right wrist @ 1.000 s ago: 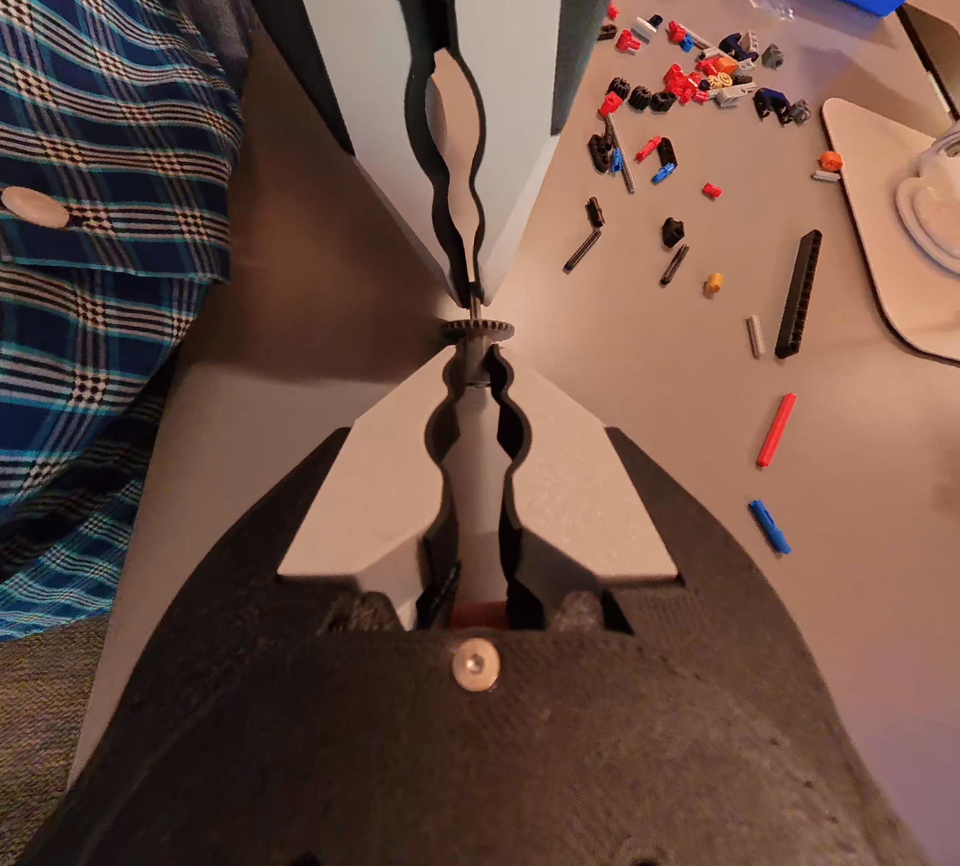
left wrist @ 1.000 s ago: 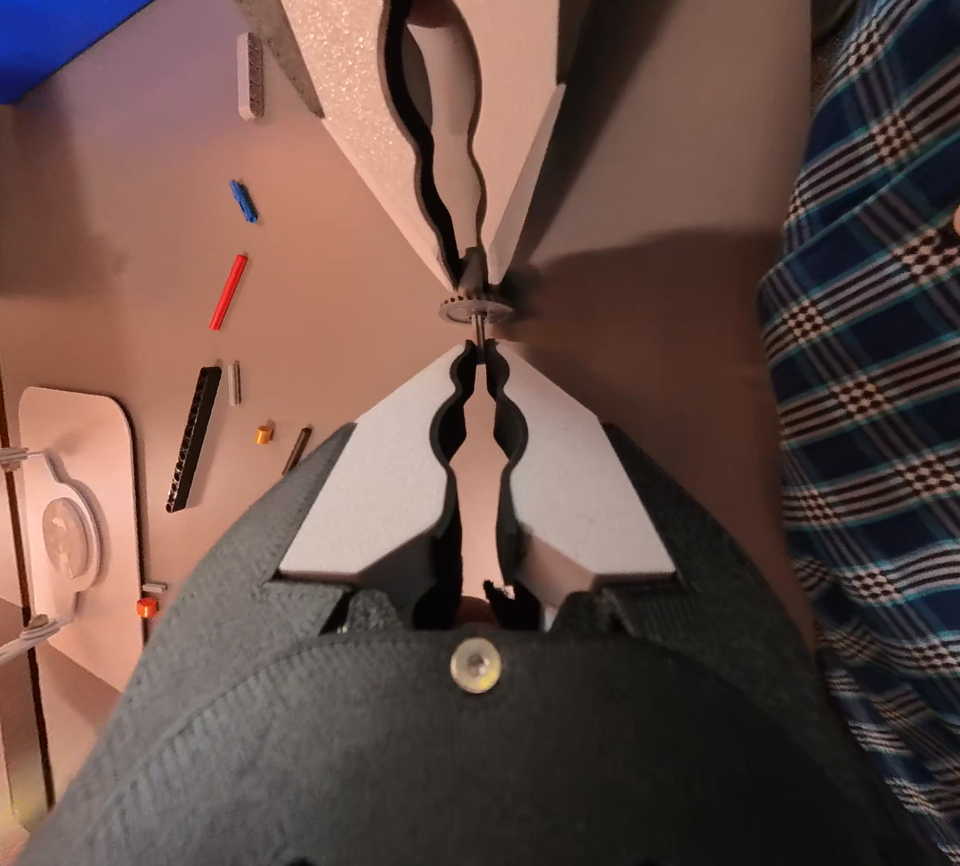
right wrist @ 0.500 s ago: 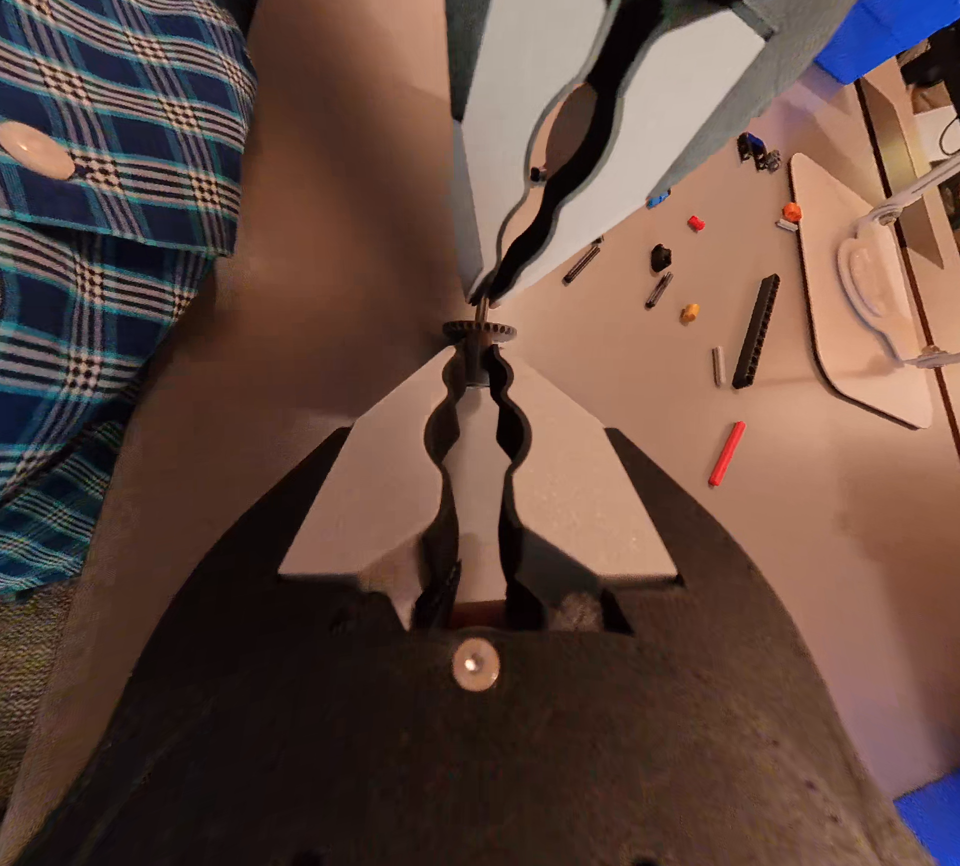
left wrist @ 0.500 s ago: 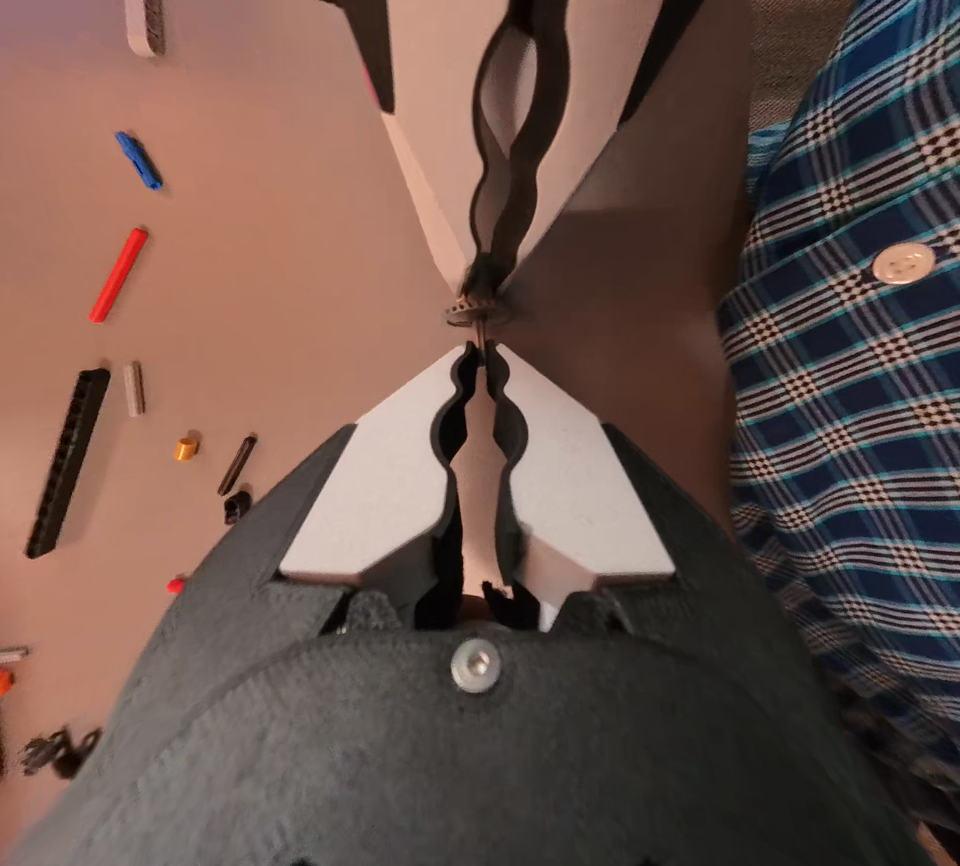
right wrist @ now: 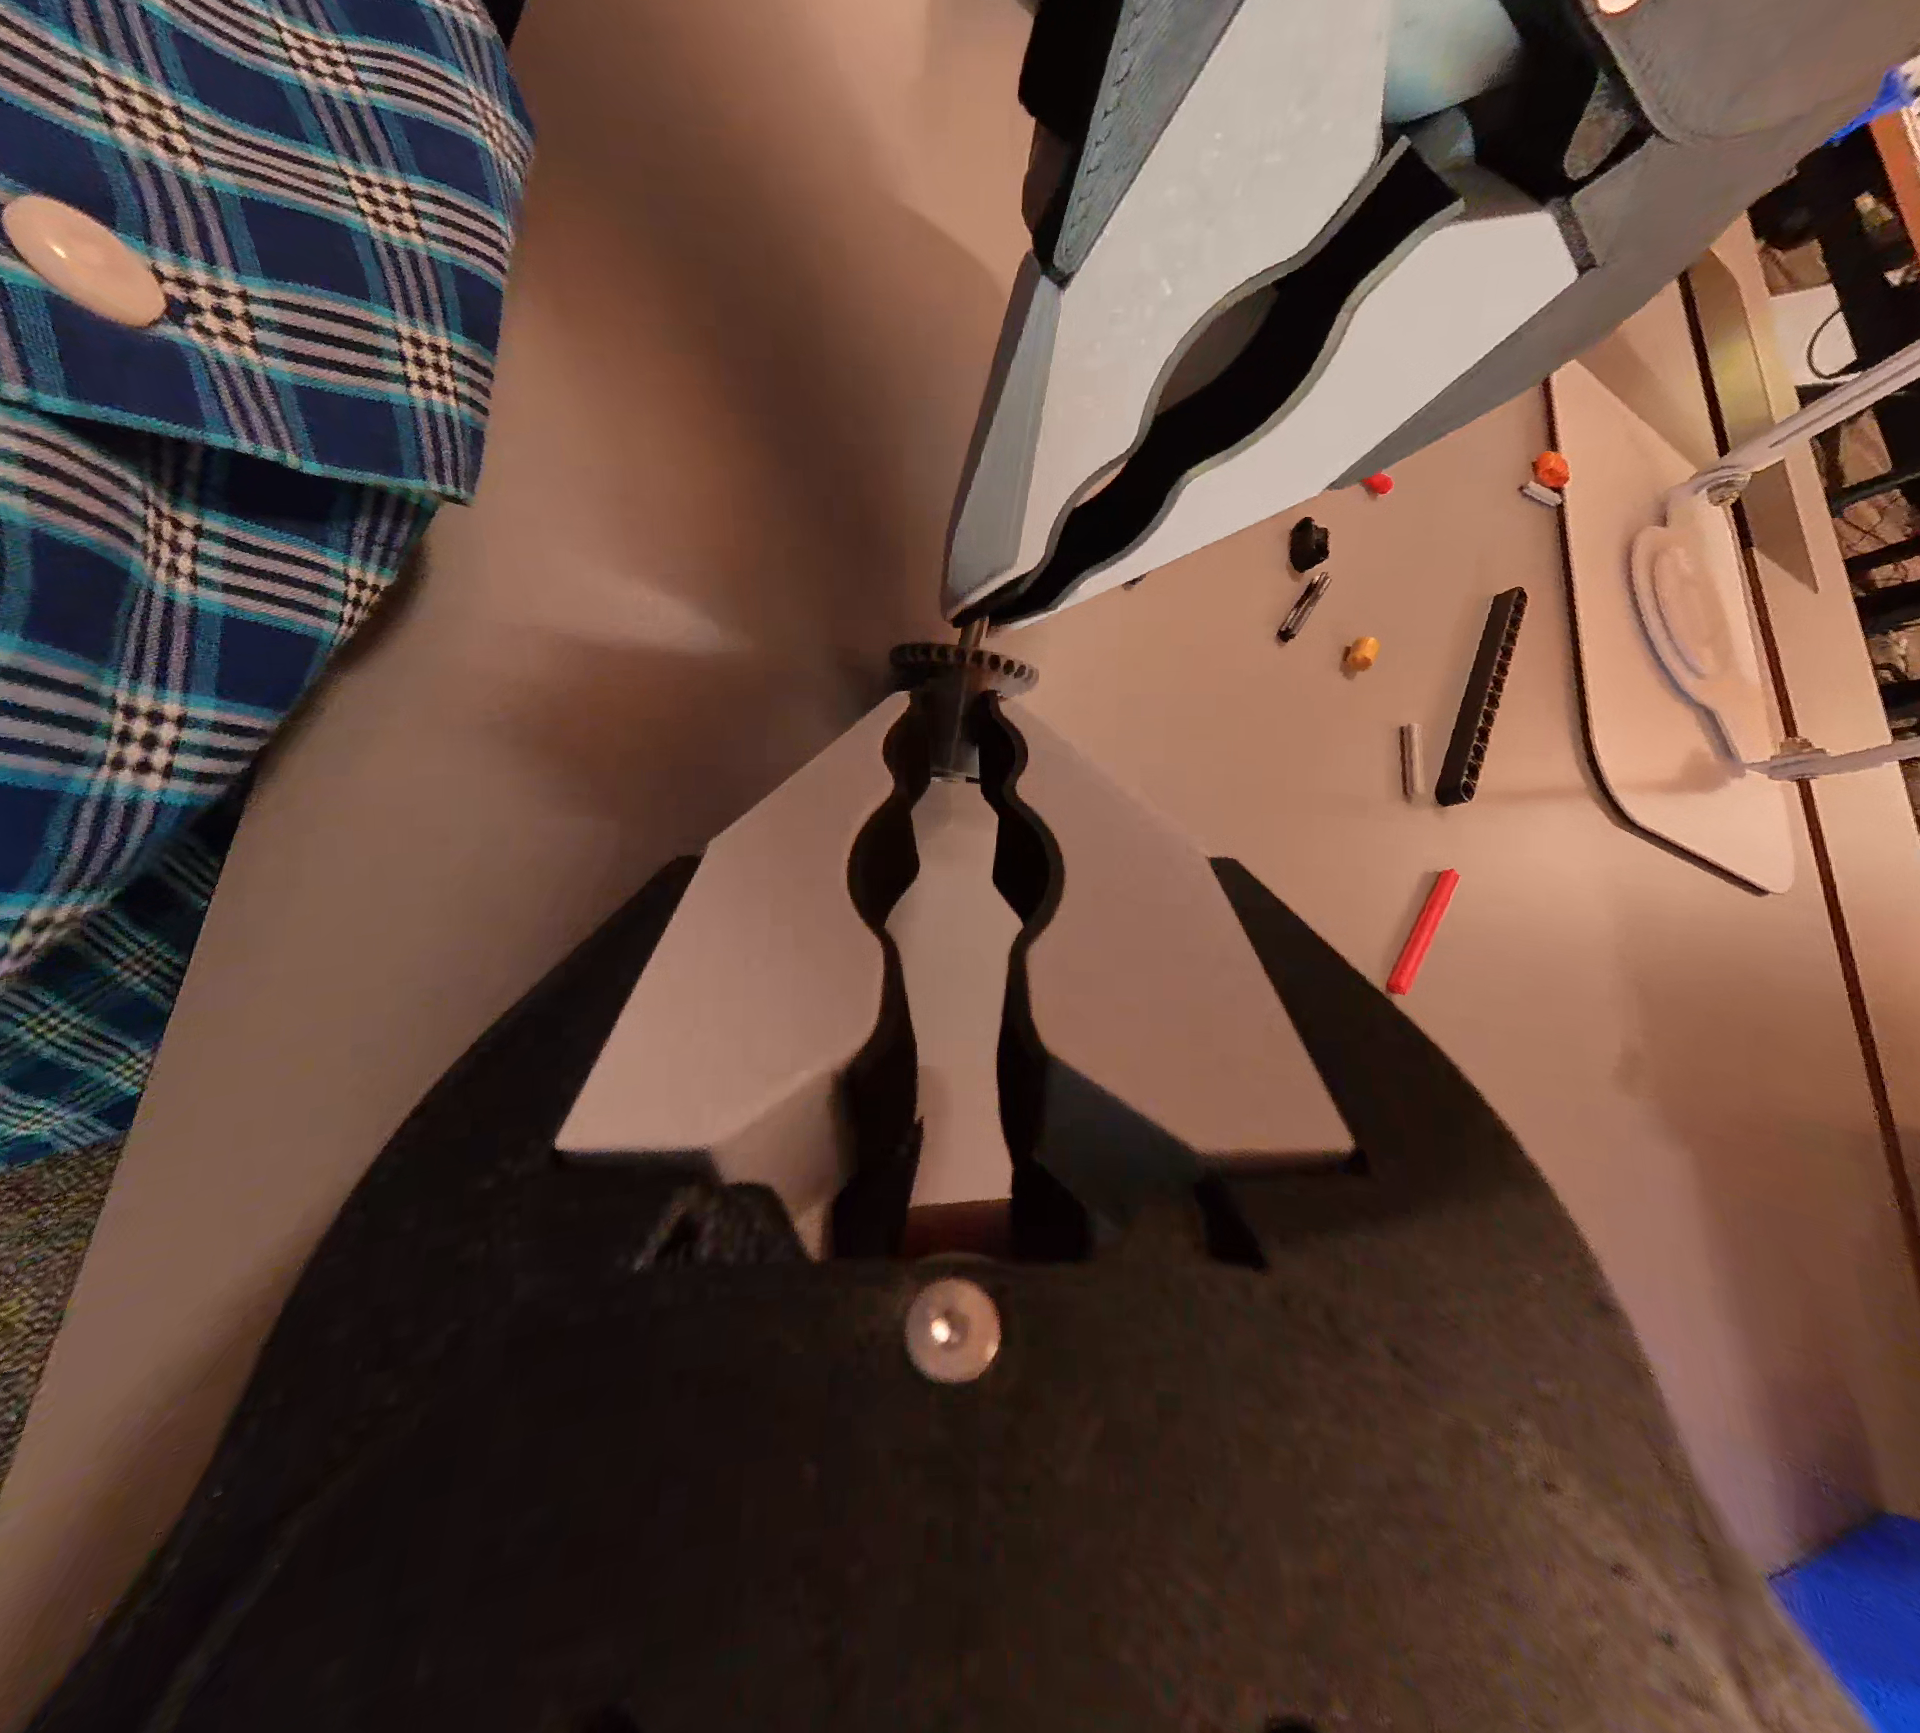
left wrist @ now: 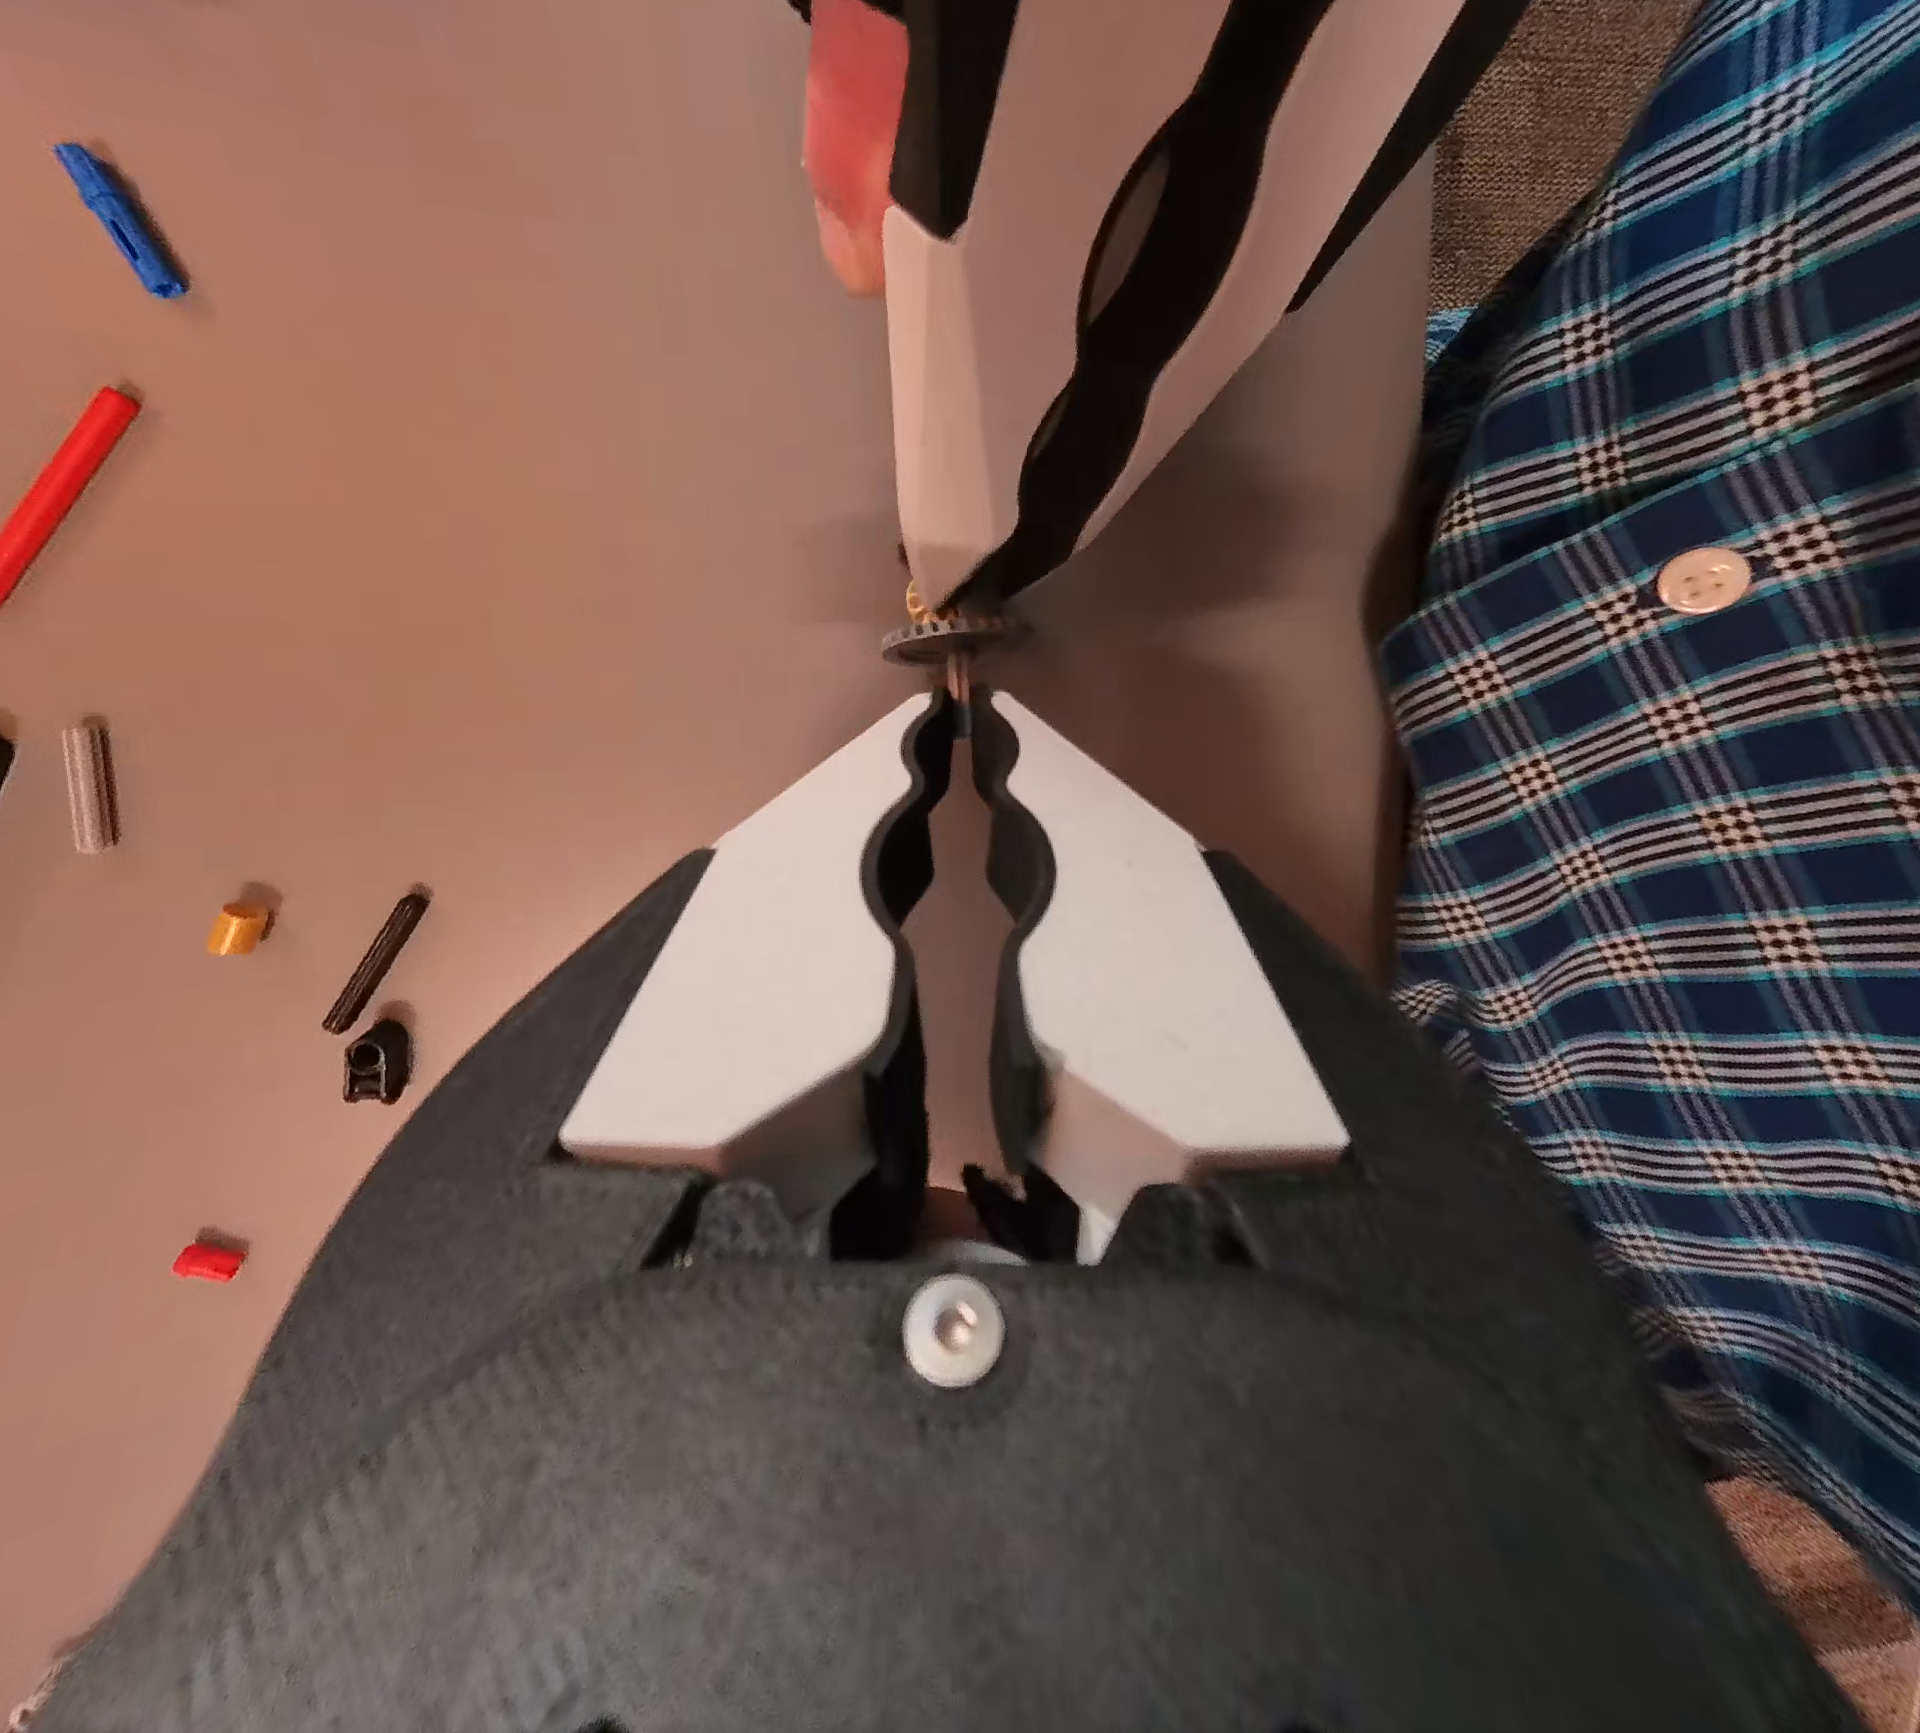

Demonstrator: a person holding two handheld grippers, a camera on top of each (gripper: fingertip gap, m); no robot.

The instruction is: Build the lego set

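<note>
A small dark grey gear (left wrist: 956,639) sits on a thin dark axle (left wrist: 962,681), held in the air between the two gripper tips. My left gripper (left wrist: 961,709) is shut on the axle's end just below the gear. In the left wrist view my right gripper (left wrist: 951,587) comes down from the top and meets the gear from the far side. In the right wrist view my right gripper (right wrist: 956,733) is shut on the dark hub under the gear (right wrist: 966,665). There the left gripper (right wrist: 977,618) comes in from the upper right, pinching the axle (right wrist: 977,632).
Loose parts lie on the tan table: a blue pin (left wrist: 120,218), a red axle (right wrist: 1423,930), a grey pin (left wrist: 88,784), an orange bush (right wrist: 1361,653), a black beam (right wrist: 1481,696) and a black connector (left wrist: 374,1065). A white stand base (right wrist: 1662,748) is at right. A person's plaid shirt (left wrist: 1662,748) is close by. Less than 4 cm separates the two grippers' tips.
Both grippers have swung and tilted together, still joined tip to tip at the gear. The opposite gripper now leans to the right in each view. Both grips are unchanged.
</note>
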